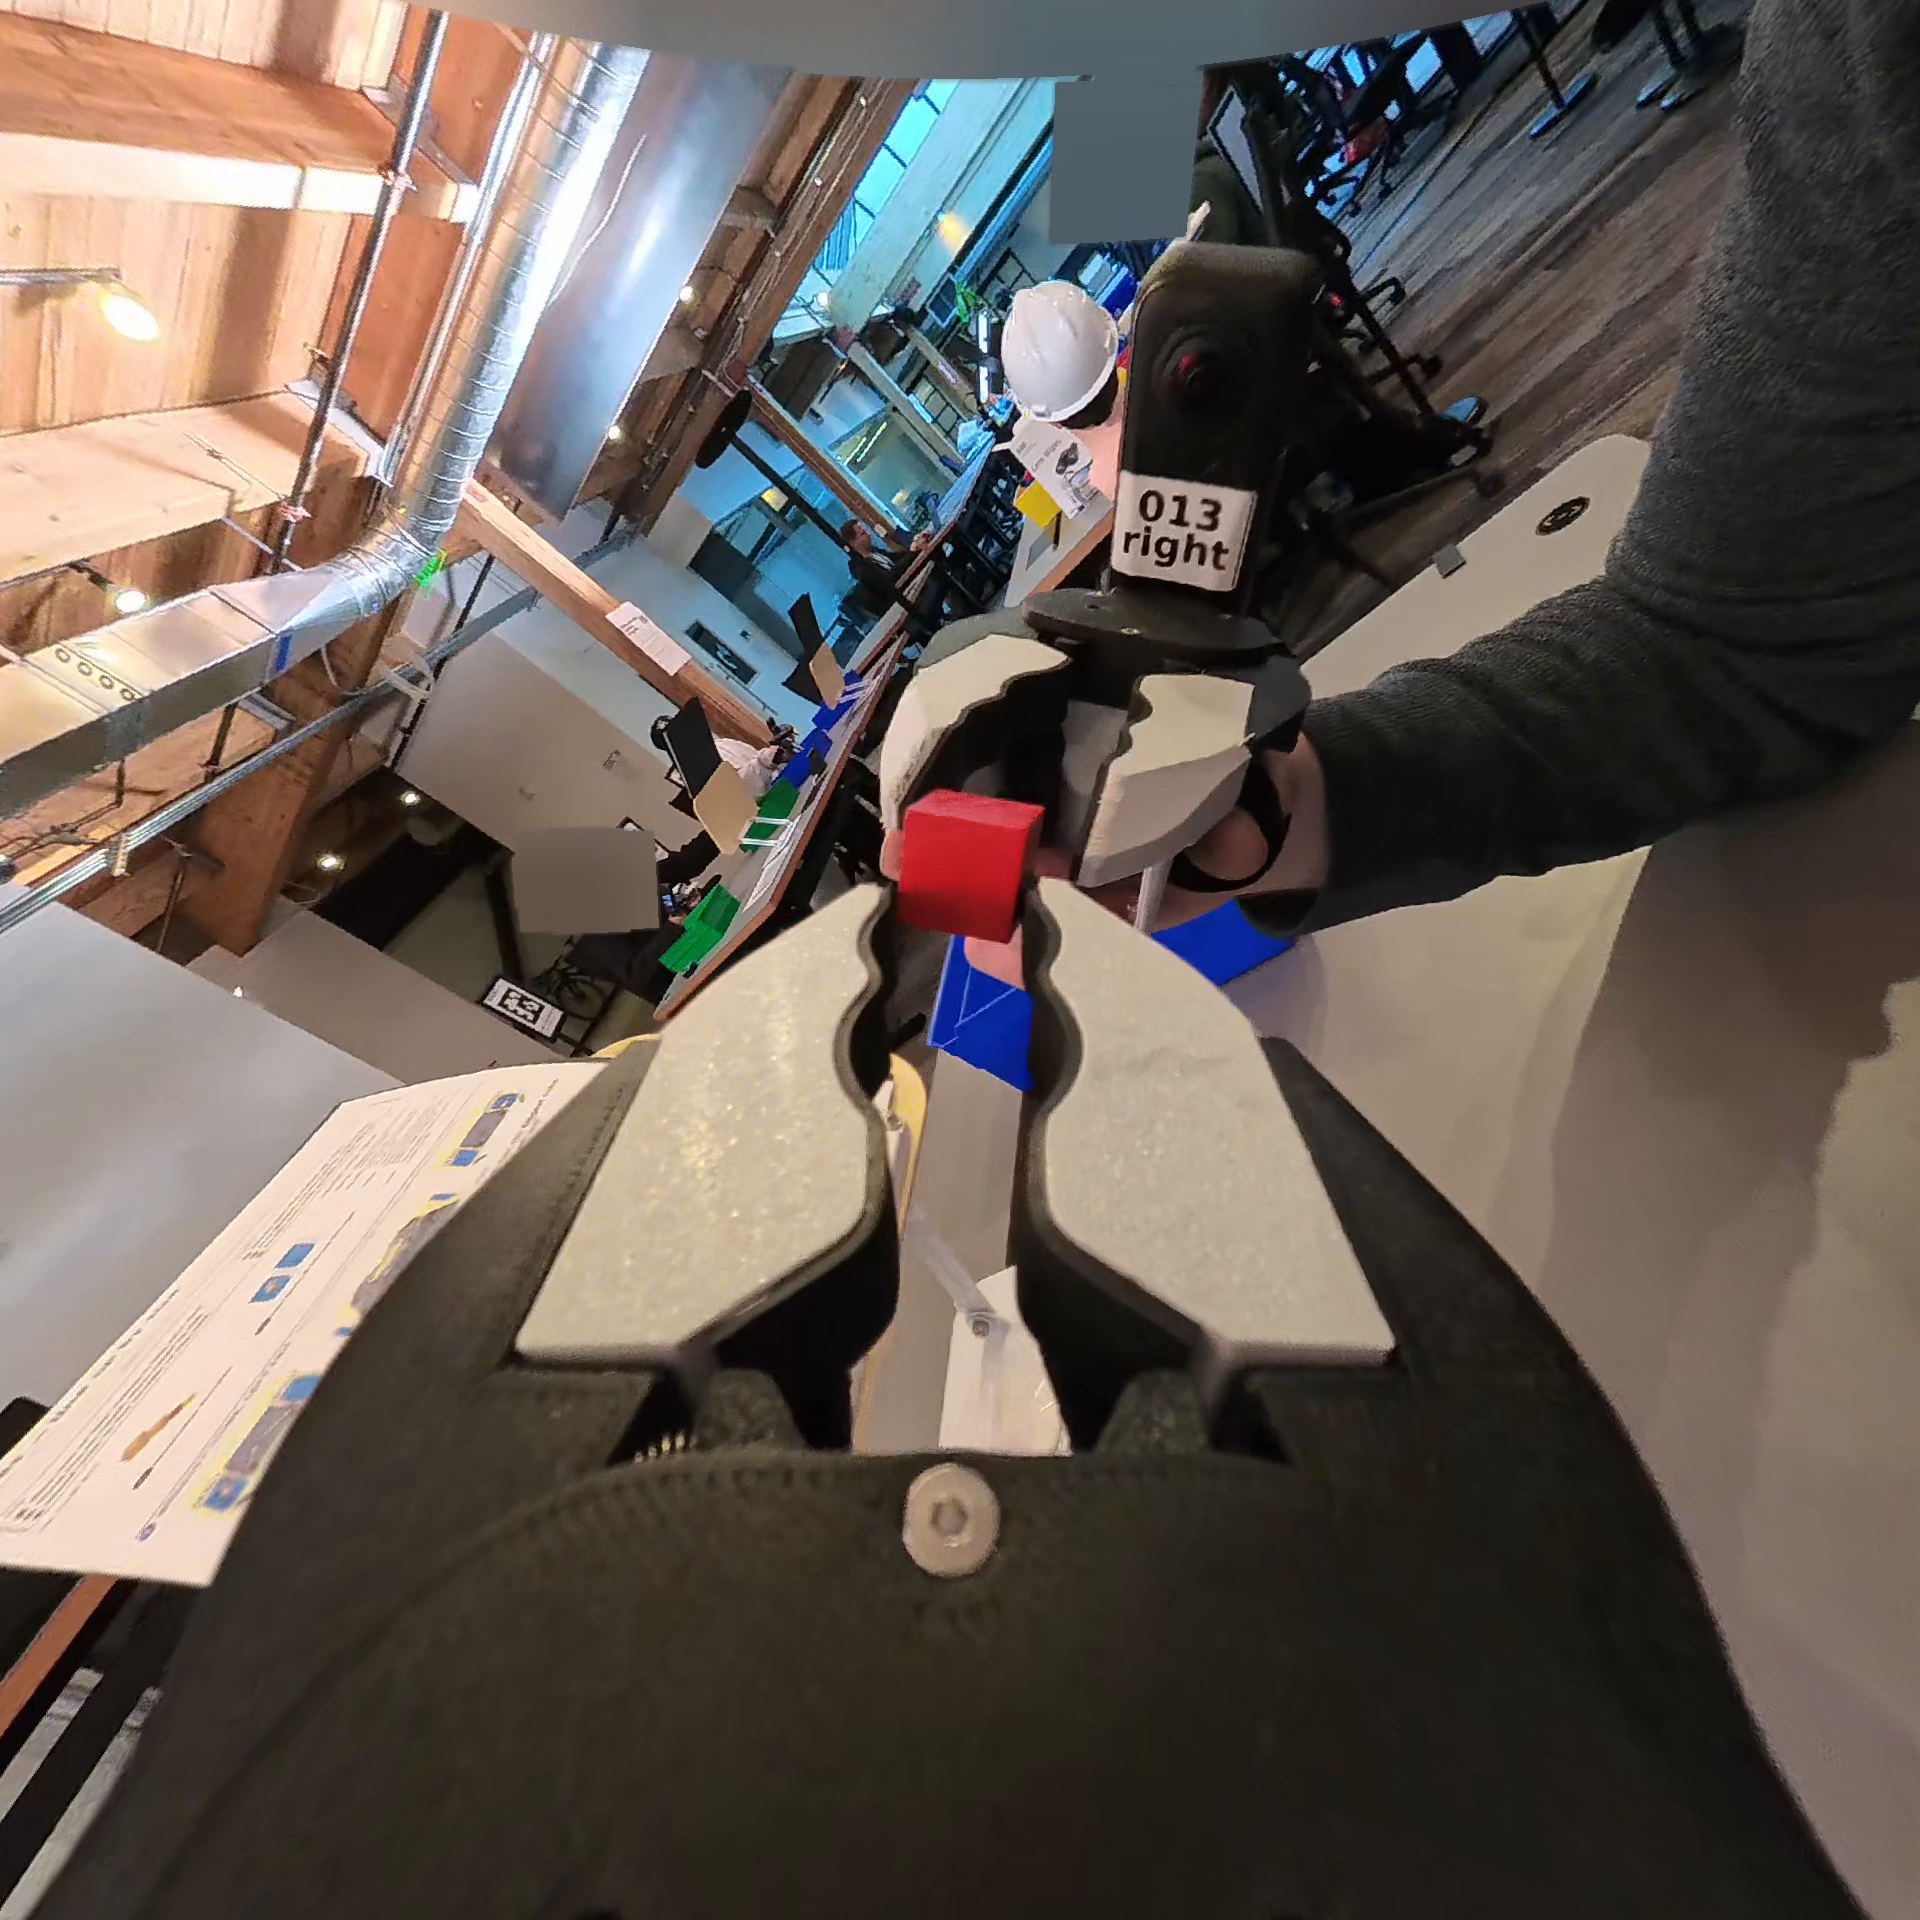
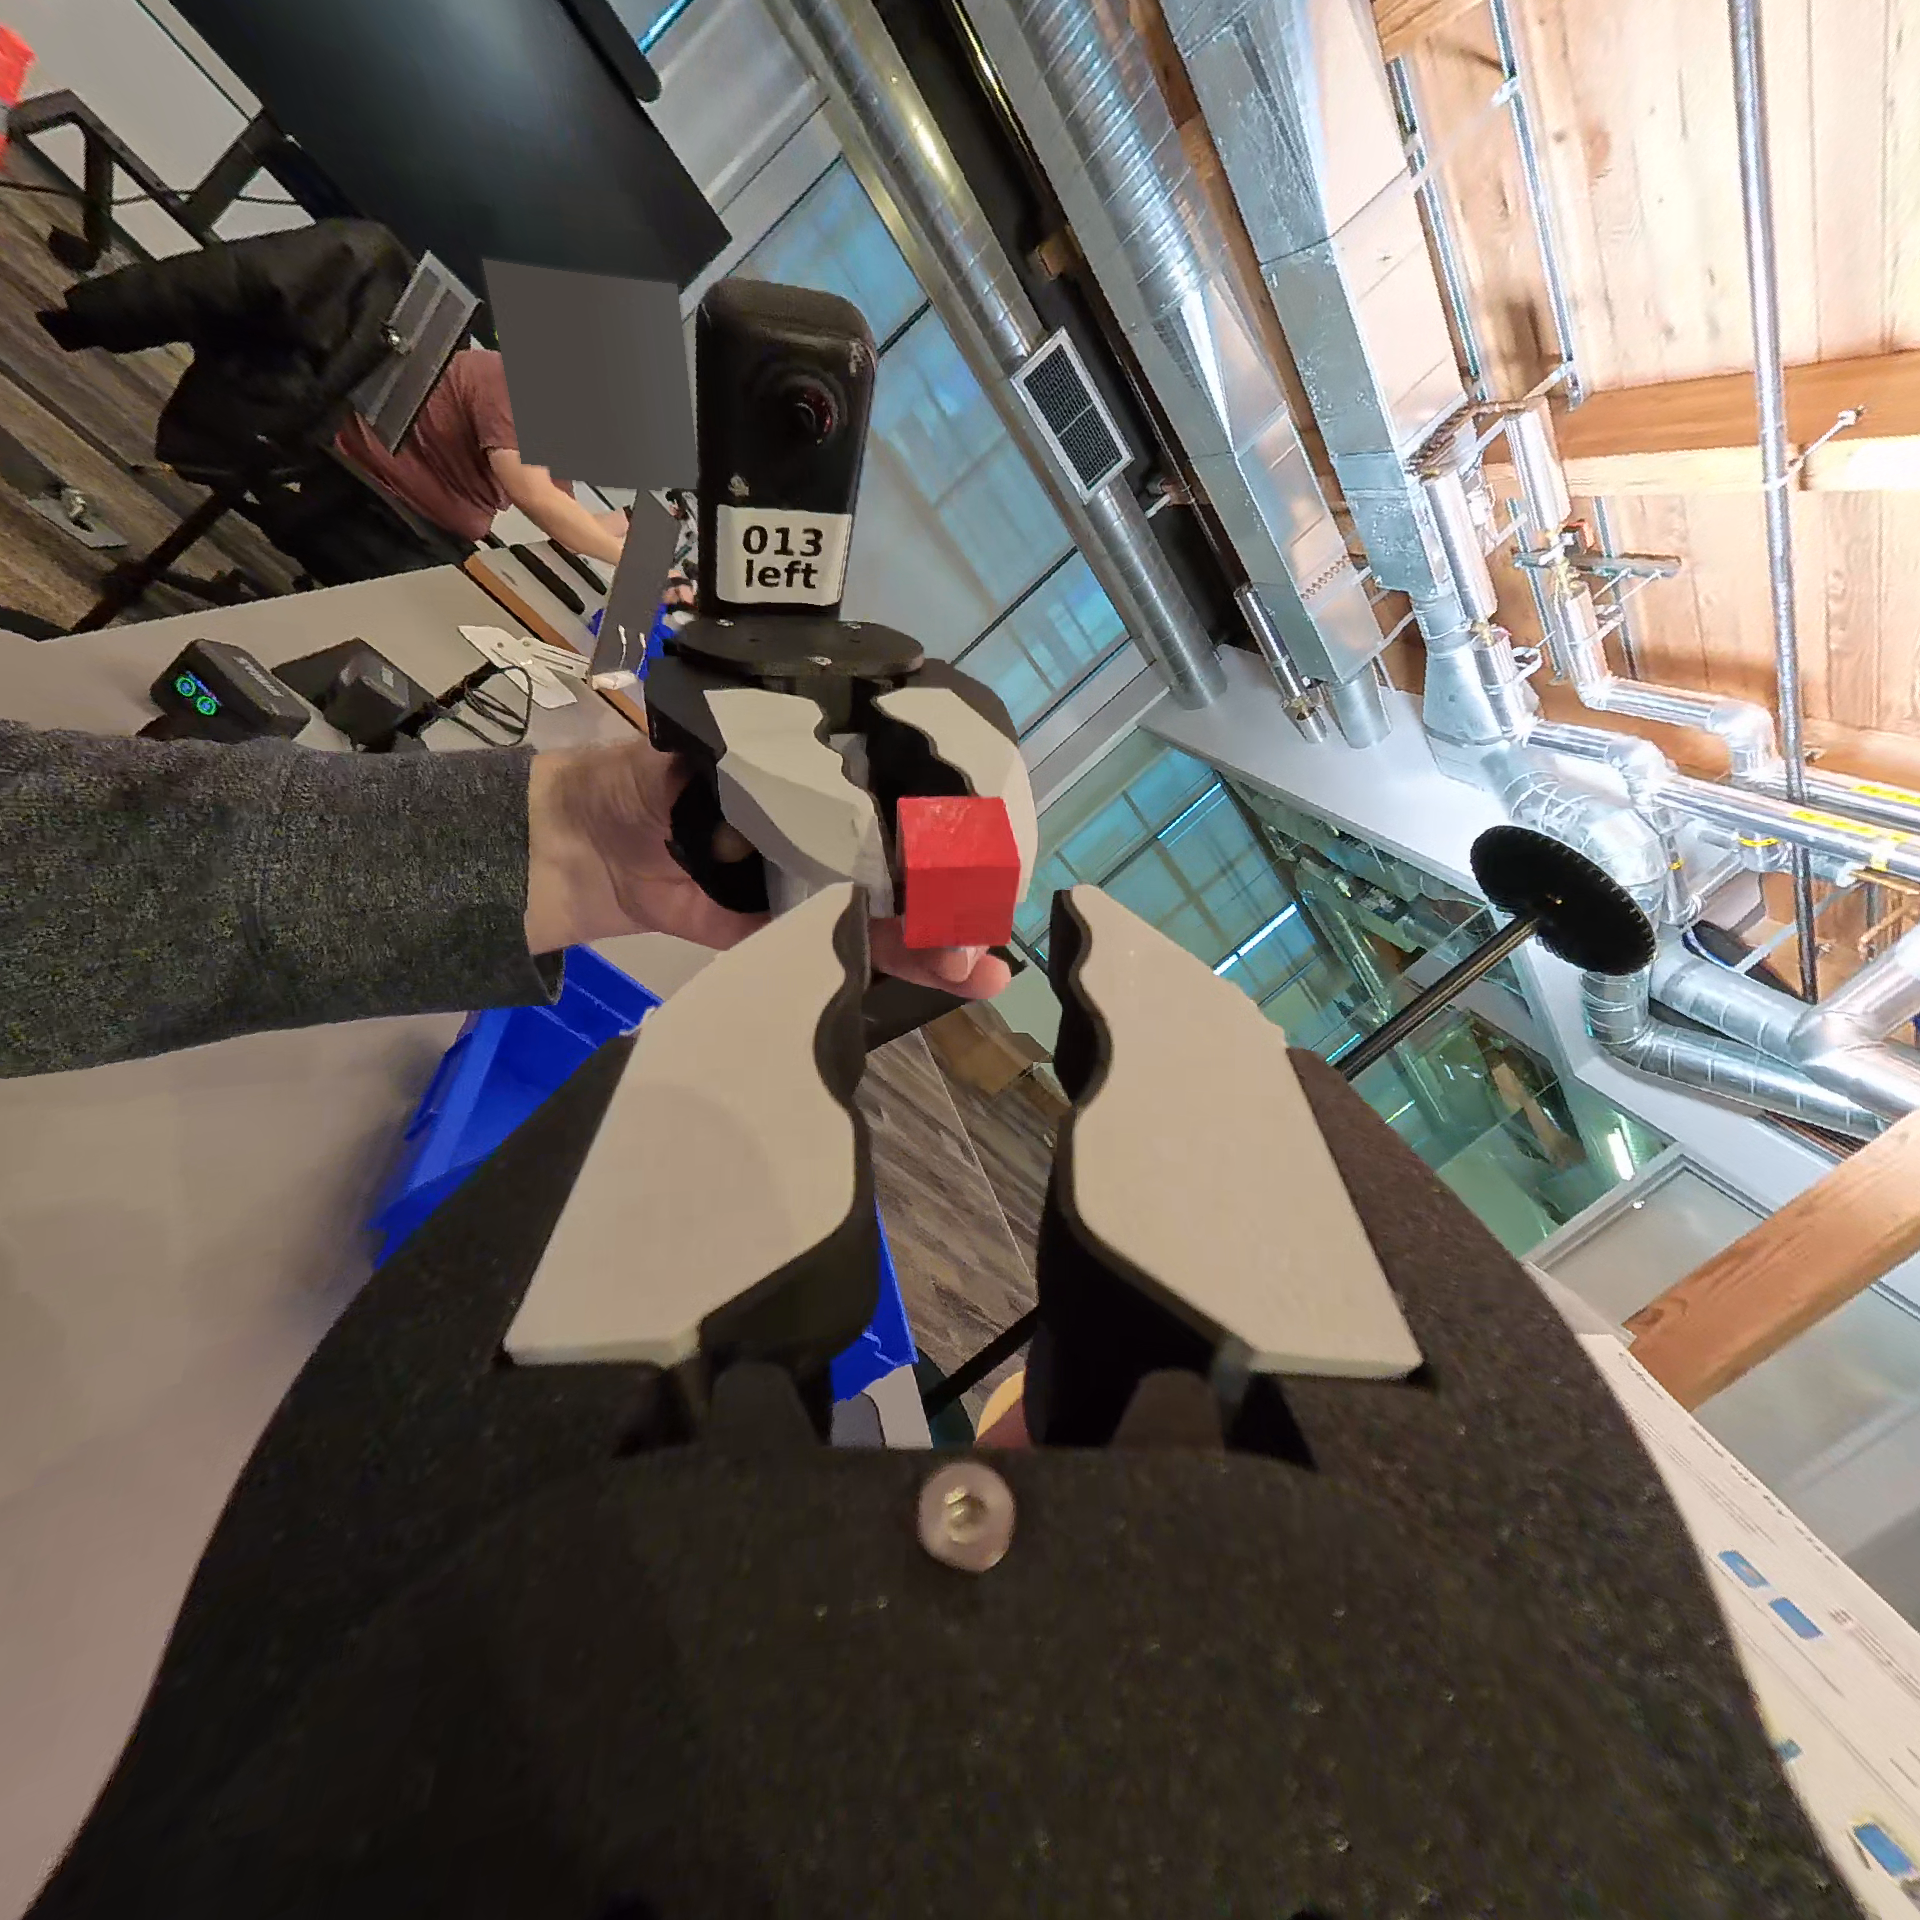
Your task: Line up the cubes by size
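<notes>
Now red cube (image 1: 968,864) sits clamped in left gripper (image 1: 956,906) (right gripper (image 2: 951,914) gapes).

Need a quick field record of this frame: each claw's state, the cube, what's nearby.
left claw: shut on the red cube, a pad on each side, held up off the table
right claw: open, nothing between its fingers, facing the left claw
cube location: at the left claw's tips, just beyond the right claw's tips
nearby: blue bin on the grey table; printed sheet
other cubes: none seen
</notes>
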{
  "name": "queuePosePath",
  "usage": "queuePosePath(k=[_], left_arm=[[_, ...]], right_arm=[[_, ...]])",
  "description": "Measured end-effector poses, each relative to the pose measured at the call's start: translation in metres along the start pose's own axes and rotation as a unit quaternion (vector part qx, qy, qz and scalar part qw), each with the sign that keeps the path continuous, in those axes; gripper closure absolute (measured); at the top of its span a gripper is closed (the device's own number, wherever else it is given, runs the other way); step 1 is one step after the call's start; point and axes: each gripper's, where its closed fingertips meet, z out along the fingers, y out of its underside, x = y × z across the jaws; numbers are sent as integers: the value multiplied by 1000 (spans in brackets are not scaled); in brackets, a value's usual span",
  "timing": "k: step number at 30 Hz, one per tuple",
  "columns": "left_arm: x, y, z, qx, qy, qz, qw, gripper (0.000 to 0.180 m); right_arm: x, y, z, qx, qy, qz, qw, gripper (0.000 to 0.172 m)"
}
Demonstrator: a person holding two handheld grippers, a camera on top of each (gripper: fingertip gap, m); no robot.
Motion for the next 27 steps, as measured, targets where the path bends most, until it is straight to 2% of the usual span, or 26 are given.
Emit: queuePosePath(k=[13,27], left_arm=[[5,3,5,5,21,-9,1000,159],[6,0,3,11,23,-5,1000,159]], right_arm=[[-3,1,-1,5,-8,6,1000,150],[-4,0,0,15,-12,28,999,151]])
